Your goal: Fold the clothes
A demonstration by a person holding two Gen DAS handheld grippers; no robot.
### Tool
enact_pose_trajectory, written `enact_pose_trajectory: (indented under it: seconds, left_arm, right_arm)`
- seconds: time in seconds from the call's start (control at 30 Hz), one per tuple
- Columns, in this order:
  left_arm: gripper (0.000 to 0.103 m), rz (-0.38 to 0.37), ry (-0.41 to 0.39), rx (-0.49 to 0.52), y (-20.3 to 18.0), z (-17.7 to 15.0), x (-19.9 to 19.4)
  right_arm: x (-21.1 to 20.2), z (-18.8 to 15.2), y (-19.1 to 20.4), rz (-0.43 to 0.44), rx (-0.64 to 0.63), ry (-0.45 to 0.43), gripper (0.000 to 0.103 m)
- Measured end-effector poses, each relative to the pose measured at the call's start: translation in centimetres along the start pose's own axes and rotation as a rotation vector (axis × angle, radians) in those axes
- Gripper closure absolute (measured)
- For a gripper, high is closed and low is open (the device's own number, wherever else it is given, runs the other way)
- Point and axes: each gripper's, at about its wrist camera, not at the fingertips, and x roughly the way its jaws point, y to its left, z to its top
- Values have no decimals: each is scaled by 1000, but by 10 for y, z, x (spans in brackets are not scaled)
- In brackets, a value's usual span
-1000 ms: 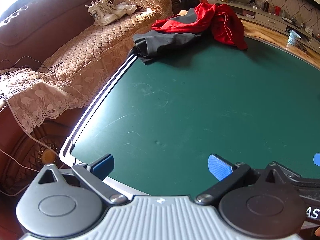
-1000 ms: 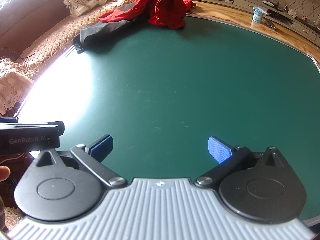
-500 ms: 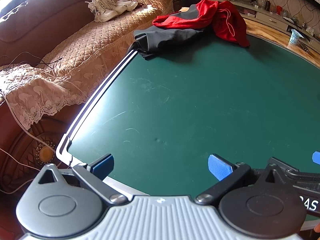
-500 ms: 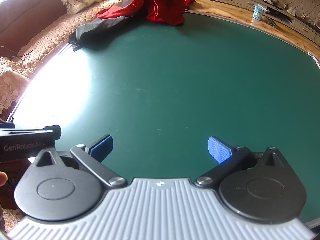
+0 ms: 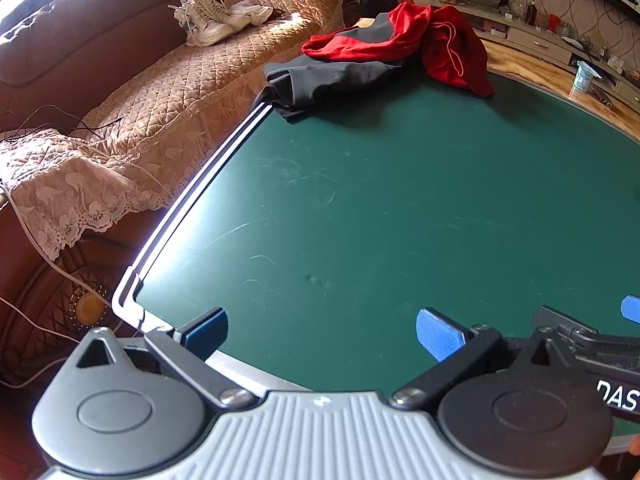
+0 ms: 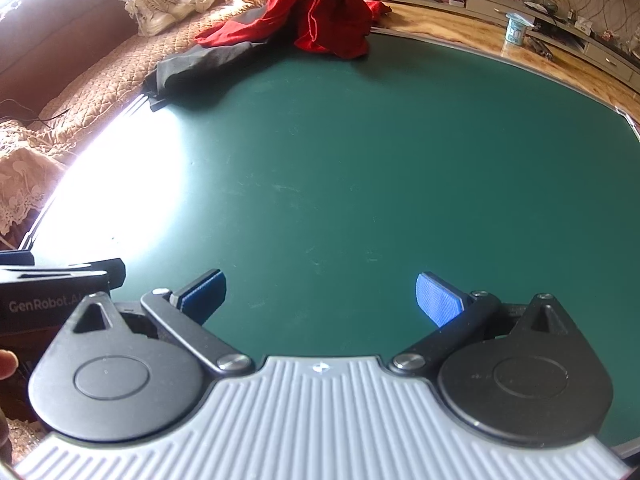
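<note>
In the left wrist view we see our left gripper [image 5: 322, 330] with its jaws spread wide and empty, over the near edge of the green table [image 5: 400, 208]. The clothes [image 5: 384, 56], a red garment heaped on a dark grey one, lie at the table's far edge, well apart from the gripper and a little nearer in frame than a second ago. Left of the table runs a sofa [image 5: 132, 92] under a quilted cover, with white shoes [image 5: 208, 20] on it beyond the table's far edge. Our right gripper [image 5: 592, 340] shows beside us at the table's near right, one blue pad visible. In the right wrist view the right gripper [image 6: 320, 300] is likewise spread wide, holding nothing, over the table [image 6: 380, 168]; the clothes [image 6: 280, 28] sit at the table's far left edge, again slightly closer than before. Only this view shows the glare washing out the table's left side, and the left gripper's [image 6: 60, 284] body at the near left with a fingertip [image 6: 7, 364] below it. A small cup [image 6: 516, 28] stands past the table's far right edge.
</note>
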Motion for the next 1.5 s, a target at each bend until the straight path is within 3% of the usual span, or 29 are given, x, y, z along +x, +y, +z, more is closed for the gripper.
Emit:
enact_pose_trajectory:
  seconds: [0.67,1.5]
  left_arm:
    - [0,-2,-17,27,-3,3,-2]
    - [0,-13,4,27,-3,24,26]
  right_arm:
    - [-1,6,-1,-3,-11,-5,0]
    - [27,29,-4,-18,14,12,0]
